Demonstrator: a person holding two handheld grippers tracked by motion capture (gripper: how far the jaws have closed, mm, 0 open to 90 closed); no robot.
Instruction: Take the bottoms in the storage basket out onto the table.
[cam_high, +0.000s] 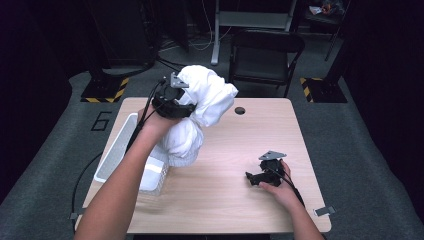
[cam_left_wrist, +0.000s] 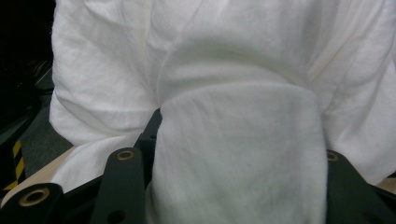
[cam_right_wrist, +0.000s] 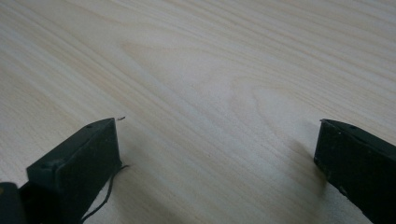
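We see the left claw (cam_high: 186, 102) clamped on the bunched white cloth (cam_high: 200, 112), raised above the tabletop (cam_high: 235, 150), forearm reaching forward, while the right claw (cam_high: 252, 178) rests open.

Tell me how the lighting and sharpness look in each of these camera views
High view: the wooden table is evenly lit, the room behind falls into darkness, and the white cloth looks almost washed out. Left gripper view: the cloth is close and soft, though its folds are readable. Right gripper view: sharp wood grain, with faint shadows beside the jaws.

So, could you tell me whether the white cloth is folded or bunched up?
Bunched up: the white cloth hangs crumpled from the left gripper, above the table.
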